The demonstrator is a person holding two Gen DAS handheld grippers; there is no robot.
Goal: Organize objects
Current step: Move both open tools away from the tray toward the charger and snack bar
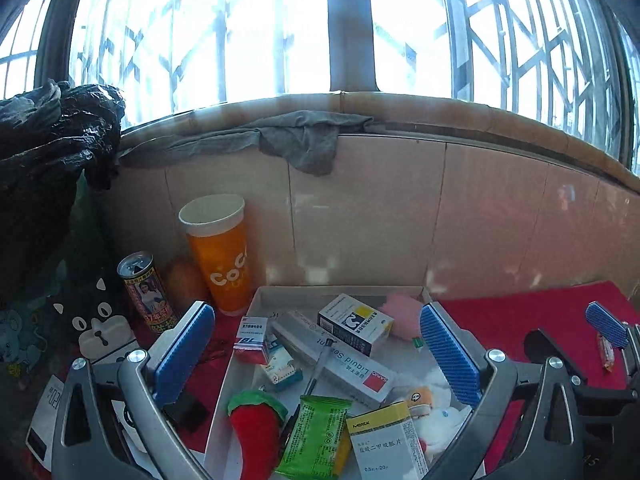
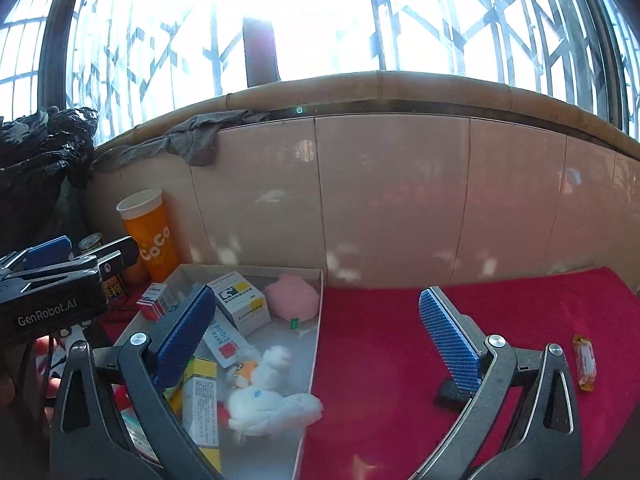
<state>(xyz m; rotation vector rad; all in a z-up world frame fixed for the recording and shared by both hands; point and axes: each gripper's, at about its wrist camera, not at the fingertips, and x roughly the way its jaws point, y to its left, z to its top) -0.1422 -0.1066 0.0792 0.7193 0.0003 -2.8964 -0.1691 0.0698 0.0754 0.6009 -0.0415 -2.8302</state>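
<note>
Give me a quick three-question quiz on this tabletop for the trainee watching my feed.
1. True or false: the right gripper is clamped on the snack packet.
2. Which lies inside the white tray? A) orange cup B) pink plush C) drink can
3. Fill in: the snack packet lies on the ____ cloth, outside the tray.

Key:
1. False; both it and the left gripper are open and empty.
2. B; cup and can stand left of the tray.
3. Red.
</note>
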